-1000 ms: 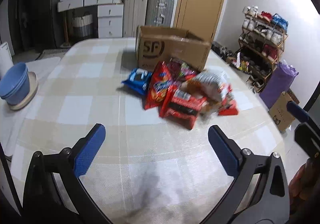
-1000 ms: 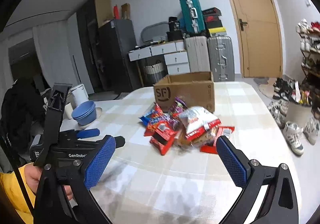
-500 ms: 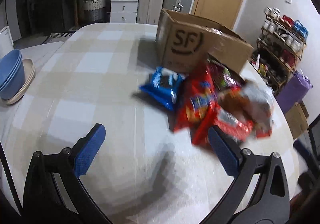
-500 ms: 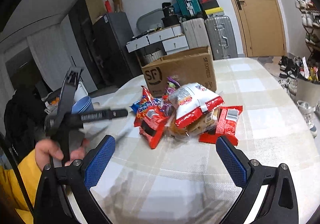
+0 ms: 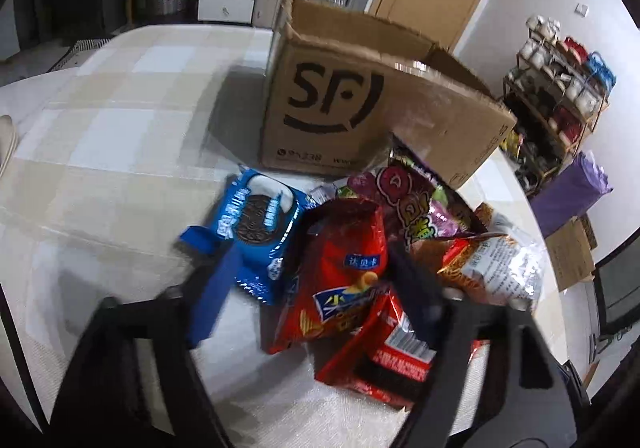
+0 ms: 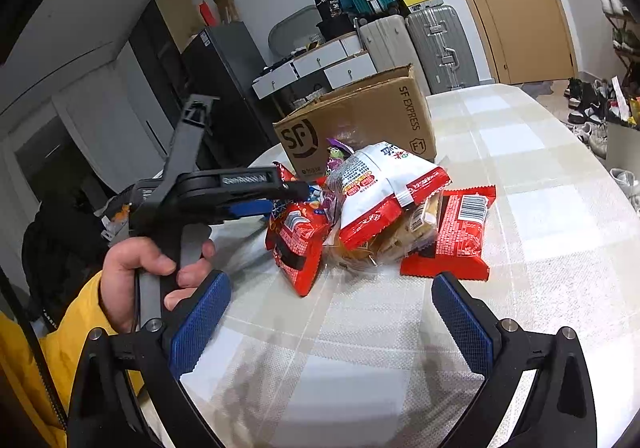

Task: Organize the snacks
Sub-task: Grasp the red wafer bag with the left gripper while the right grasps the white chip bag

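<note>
A pile of snack packs lies on the checked table in front of an open SF cardboard box (image 5: pixel 352 103). In the left wrist view my left gripper (image 5: pixel 308 288) is open over the pile, its fingers on either side of a red chip bag (image 5: pixel 340 276). A blue cookie pack (image 5: pixel 256 224) lies just left of it. A purple candy bag (image 5: pixel 416 203) and a white-and-red bag (image 5: pixel 496 268) lie to the right. In the right wrist view my right gripper (image 6: pixel 328 312) is open and empty above the table, short of the pile (image 6: pixel 380 207). The left gripper (image 6: pixel 276 195) reaches into the pile's left side.
The box (image 6: pixel 360 123) stands behind the pile. A red pack with a barcode (image 6: pixel 456 236) lies at the pile's right. Suitcases (image 6: pixel 440 43), drawers and a door stand beyond the table. A shoe rack (image 5: pixel 560 87) is to the right.
My left gripper has moved forward and down onto the snack pile and its fingers have narrowed around the red chip bag. The right gripper has come slightly closer to the pile.
</note>
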